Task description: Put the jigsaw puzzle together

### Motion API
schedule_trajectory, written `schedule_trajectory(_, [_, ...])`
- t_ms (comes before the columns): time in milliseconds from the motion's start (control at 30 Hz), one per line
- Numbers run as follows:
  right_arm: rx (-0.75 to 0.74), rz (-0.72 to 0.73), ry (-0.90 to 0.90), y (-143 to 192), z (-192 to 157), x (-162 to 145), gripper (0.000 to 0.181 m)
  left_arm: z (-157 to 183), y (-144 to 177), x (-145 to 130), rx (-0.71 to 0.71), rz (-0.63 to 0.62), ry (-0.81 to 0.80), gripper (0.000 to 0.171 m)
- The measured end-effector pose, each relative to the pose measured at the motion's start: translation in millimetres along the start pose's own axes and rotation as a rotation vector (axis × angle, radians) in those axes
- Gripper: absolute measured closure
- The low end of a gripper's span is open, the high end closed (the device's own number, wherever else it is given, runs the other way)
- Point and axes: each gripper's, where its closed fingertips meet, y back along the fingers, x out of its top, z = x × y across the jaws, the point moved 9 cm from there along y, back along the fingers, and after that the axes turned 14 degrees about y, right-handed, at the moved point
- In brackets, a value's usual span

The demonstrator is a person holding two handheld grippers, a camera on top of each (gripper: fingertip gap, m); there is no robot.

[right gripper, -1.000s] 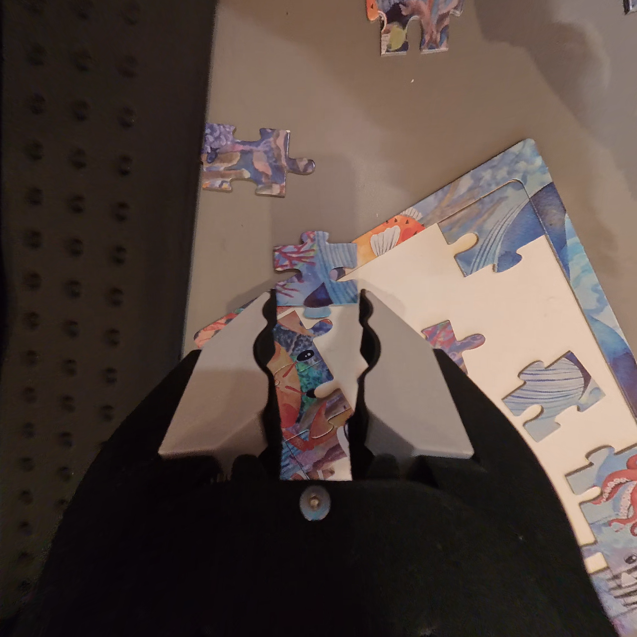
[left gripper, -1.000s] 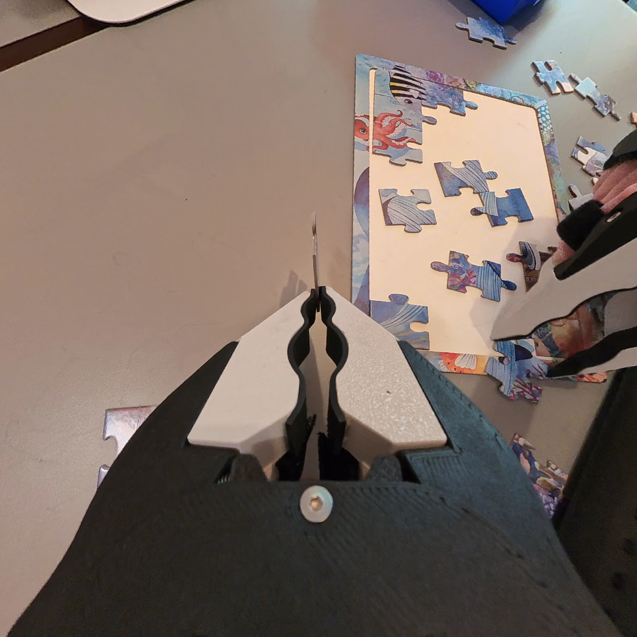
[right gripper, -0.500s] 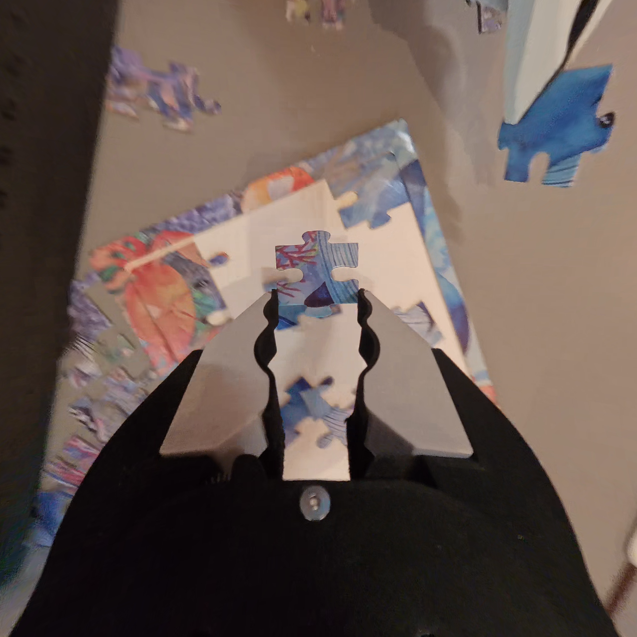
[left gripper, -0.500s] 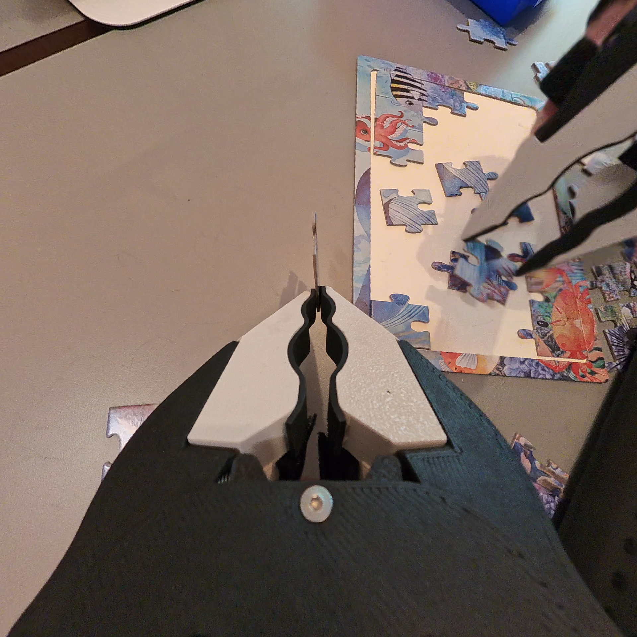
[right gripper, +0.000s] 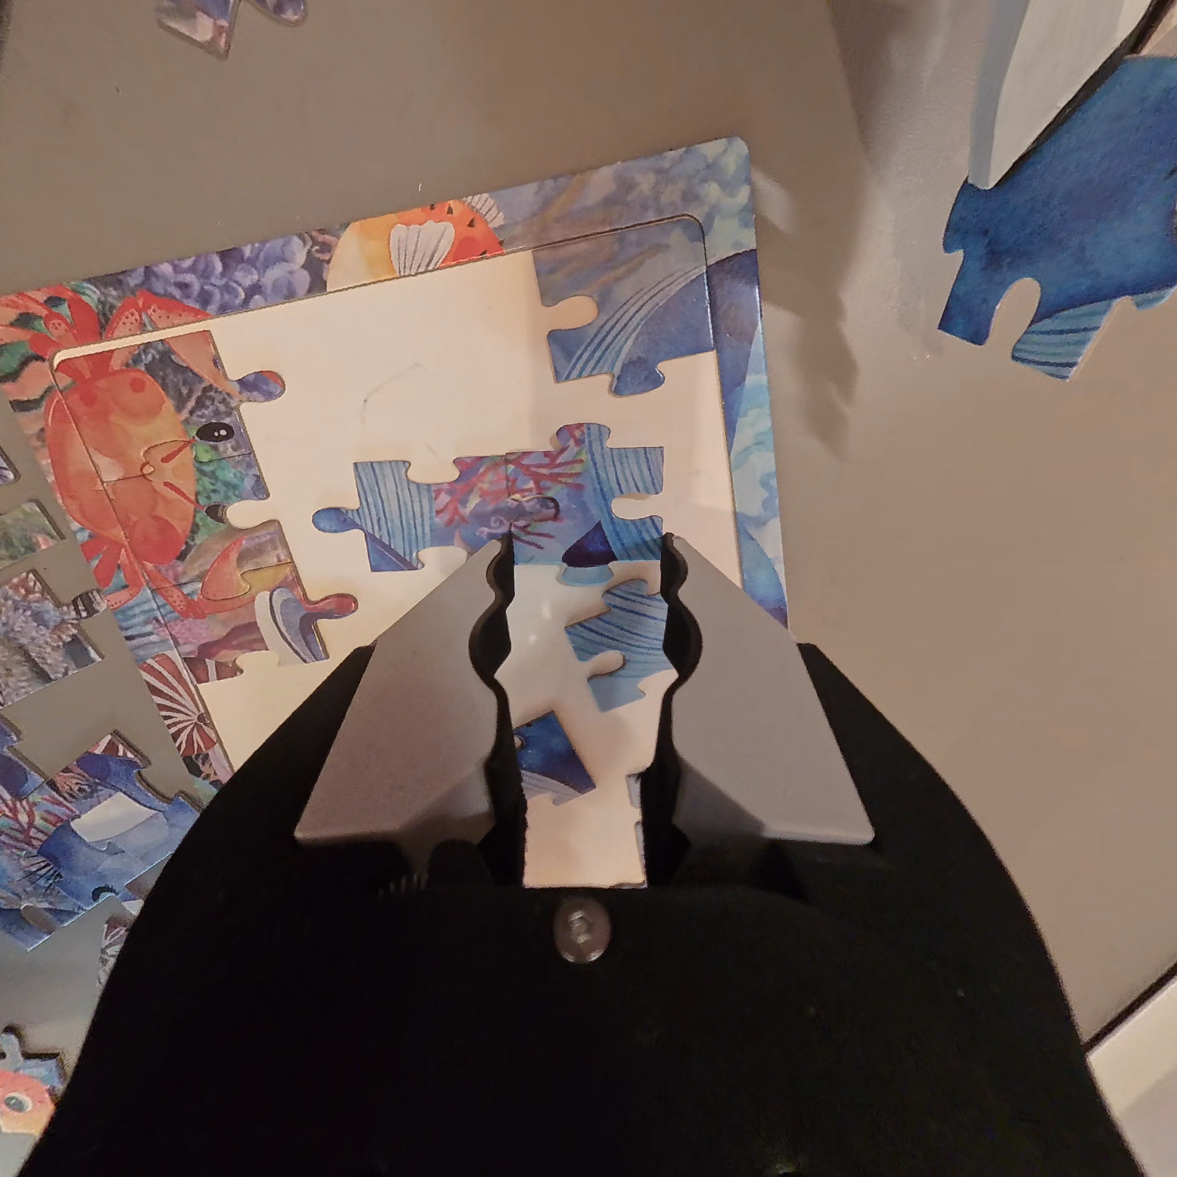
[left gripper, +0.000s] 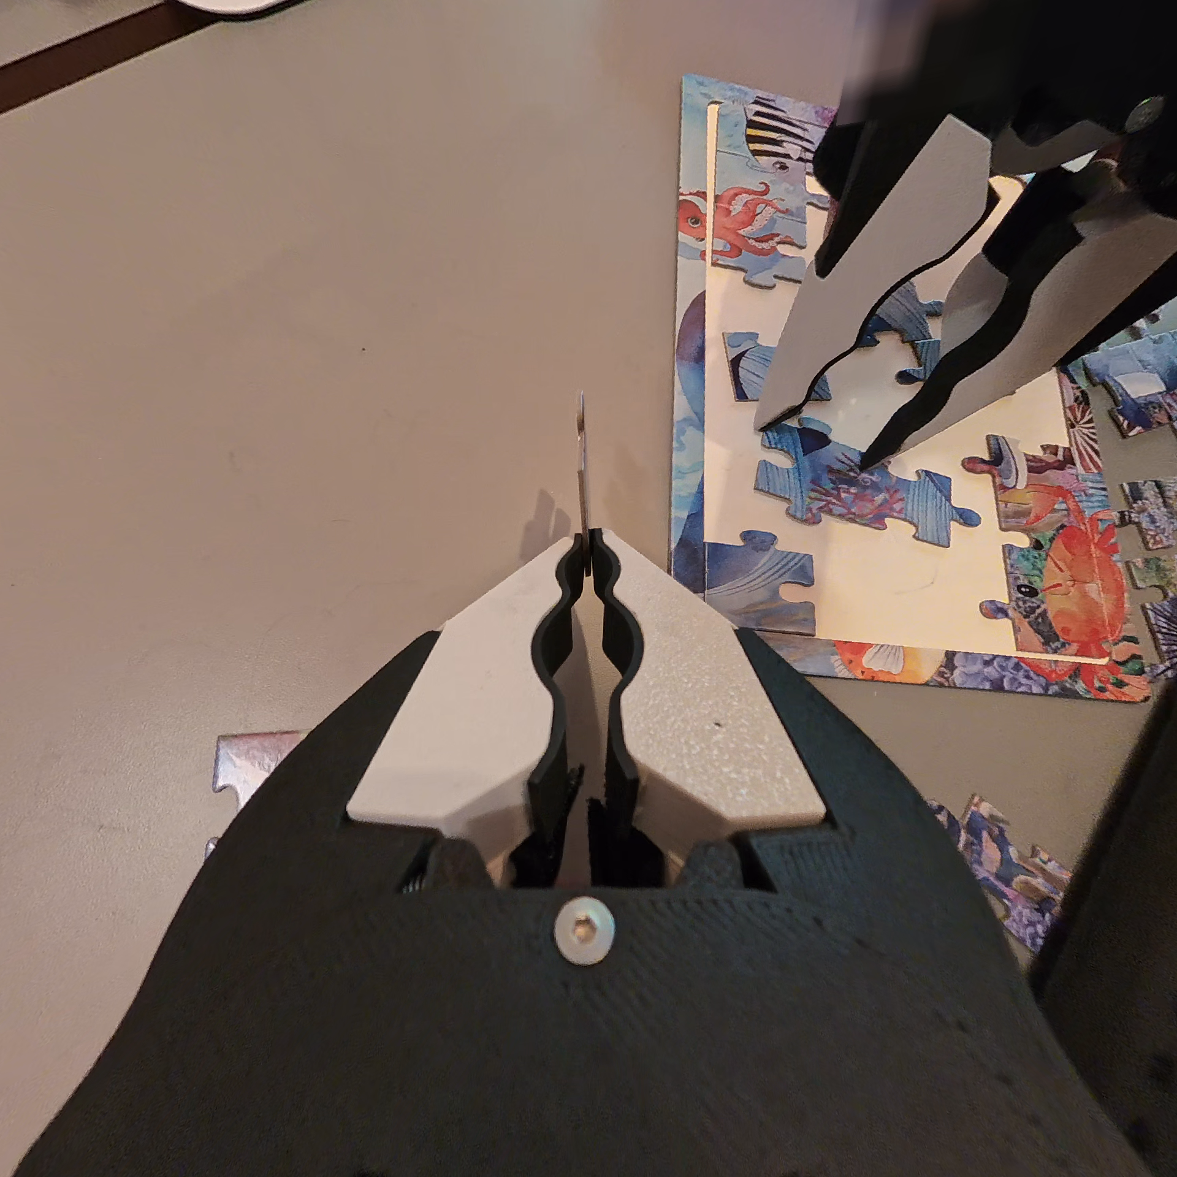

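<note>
- We counted two tongs, one in each hand, and one tray (right gripper: 732,191) lying flat on the desk (left gripper: 318,318).
- The left tongs (left gripper: 586,541) were clenched on one blue piece (right gripper: 1051,255), pinched at the very tips. They hung over bare desk just left of the tray, and the piece stood edge-on to their own camera.
- The right tongs (right gripper: 586,541) slanted steeply down from the far side, tips on the tray's white floor. Their fingers sat against two opposite sides of one coral piece (right gripper: 592,490), so we took them to be grasping it.
- That coral piece lay flat inside the tray, near its left border, meeting one striped piece (right gripper: 395,503) so that the red coral ran across both.
- One corner piece (left gripper: 758,579) sat seated in the tray's near left corner.
- Two picture clusters were in place: the crab (left gripper: 1076,573) at the near right and the octopus (left gripper: 732,216) at the far left.
- Between the right fingers we counted two more loose blue pieces on the white floor.
- Off the tray, the left view showed two pieces near the left tongs, one on each side. Several more lay past the tray's right edge, too crowded for us to count.
</note>
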Motion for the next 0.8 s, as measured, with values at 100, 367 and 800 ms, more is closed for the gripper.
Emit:
schedule_trajectory(100, [0.003, 0.000, -0.005, -0.7, 0.9, -0.5, 0.137, 0.6, -1.2, -0.3, -0.001, -0.005, -0.002, 0.171])
schedule_trajectory(367, [0.004, -0.007, -0.013, -0.4, -0.2, -1.4, 0.135, 1.5, -3.2, -0.7, -0.003, -0.011, -0.003, 0.171])
schedule_trajectory(800, [0.052, 0.023, -0.030, -1.3, -2.9, 4.4, 0.181, 0.6, -3.8, -0.7, -0.003, -0.015, 0.000, 0.171])
